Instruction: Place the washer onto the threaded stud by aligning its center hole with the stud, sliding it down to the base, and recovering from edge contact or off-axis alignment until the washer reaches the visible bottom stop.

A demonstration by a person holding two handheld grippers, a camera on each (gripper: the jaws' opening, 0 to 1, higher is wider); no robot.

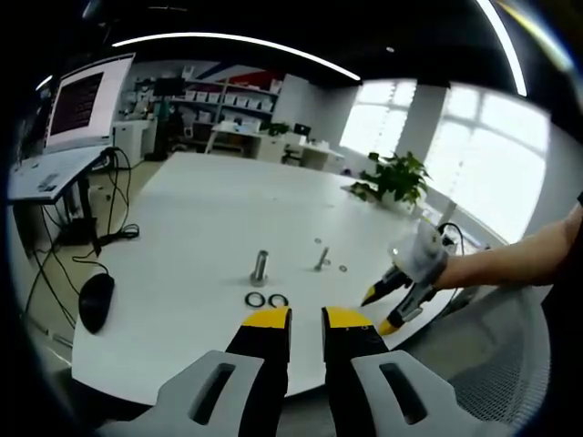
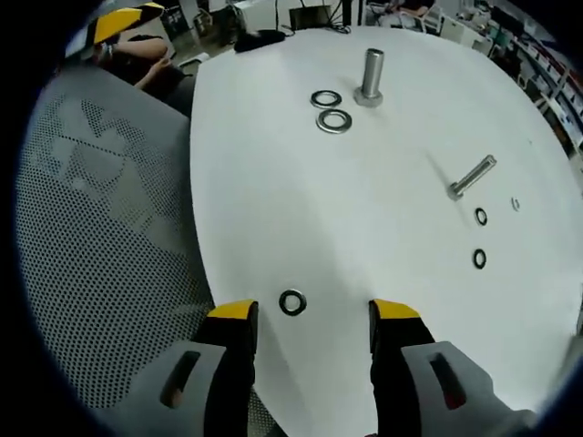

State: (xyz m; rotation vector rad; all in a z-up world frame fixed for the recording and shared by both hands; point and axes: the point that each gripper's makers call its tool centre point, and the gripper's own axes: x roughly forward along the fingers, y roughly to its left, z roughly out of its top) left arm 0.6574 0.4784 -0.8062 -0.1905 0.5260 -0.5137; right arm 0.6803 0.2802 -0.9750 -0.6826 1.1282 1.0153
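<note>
One washer [image 2: 291,303] near table [image 2: 273,209] edge, between spread right claw [image 2: 310,314]

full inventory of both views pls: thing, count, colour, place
Round white table: 1, carries everything below.
Thick upright threaded steel stud: 1, silver, far side in the right gripper view.
Large steel washers: 2, silver, flat beside that stud.
Slim steel bolt: 1, silver, mid-table, leaning.
Small washers: 3, silver, near the slim bolt.
Lone washer: 1, silver, near table edge, between the right jaws.
Black computer mouse: 1, table's left edge.
Potted plant: 1, green, far edge.
Grey mesh chair: 1, beside the table.
Left gripper: yellow-tipped, open.
Right gripper: yellow-tipped, open.
</note>
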